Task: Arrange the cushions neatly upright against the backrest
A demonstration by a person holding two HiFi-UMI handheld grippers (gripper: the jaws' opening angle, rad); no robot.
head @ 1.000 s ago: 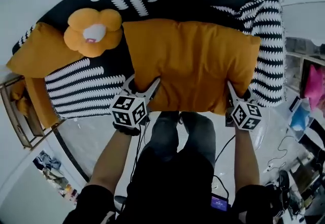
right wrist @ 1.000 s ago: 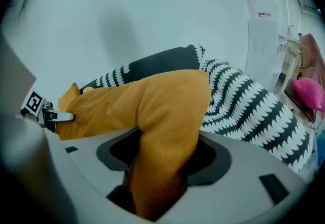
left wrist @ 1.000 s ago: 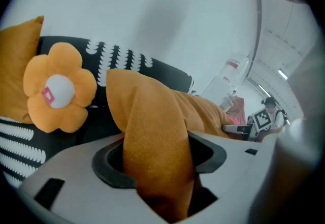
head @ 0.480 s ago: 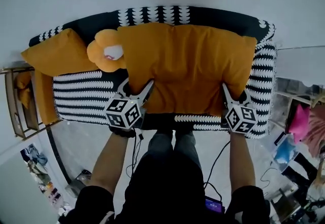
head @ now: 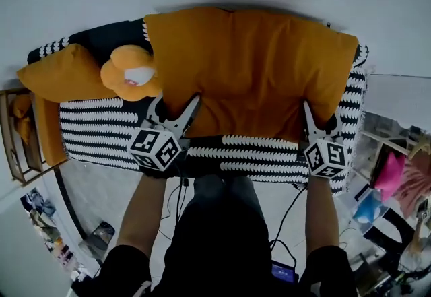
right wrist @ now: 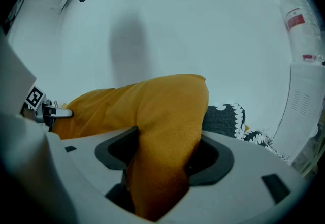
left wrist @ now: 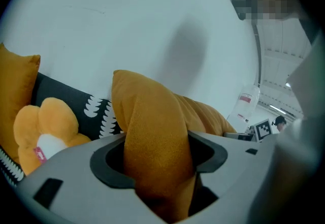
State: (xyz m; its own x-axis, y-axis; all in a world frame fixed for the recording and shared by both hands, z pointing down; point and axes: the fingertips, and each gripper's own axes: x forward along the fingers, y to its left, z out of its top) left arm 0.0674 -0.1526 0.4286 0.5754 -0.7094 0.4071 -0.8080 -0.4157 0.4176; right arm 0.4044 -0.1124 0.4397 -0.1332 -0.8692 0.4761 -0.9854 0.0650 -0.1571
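Observation:
A large orange cushion point(head: 249, 73) stands against the backrest point(head: 101, 40) of a sofa with a black-and-white cover point(head: 256, 157). My left gripper point(head: 176, 104) is shut on its lower left corner, and the fabric point(left wrist: 152, 131) bunches between the jaws point(left wrist: 158, 159). At the lower right corner, my right gripper point(head: 318, 117) is shut on the same cushion point(right wrist: 162, 116), with fabric pinched in its jaws point(right wrist: 162, 159). An orange flower-shaped cushion point(head: 131, 73) leans beside it on the left. A smaller orange cushion point(head: 64, 77) lies at the sofa's left end.
A white wall rises right behind the sofa. A wooden rack point(head: 17, 141) with orange cloth stands by the sofa's left end. Cables point(head: 289, 208) trail on the floor near the person's legs. Coloured clutter point(head: 390, 174) sits to the right of the sofa.
Both grippers have carried the large cushion up and back, from over the seat to the backrest. It now hides most of the backrest, and its left edge overlaps the flower cushion.

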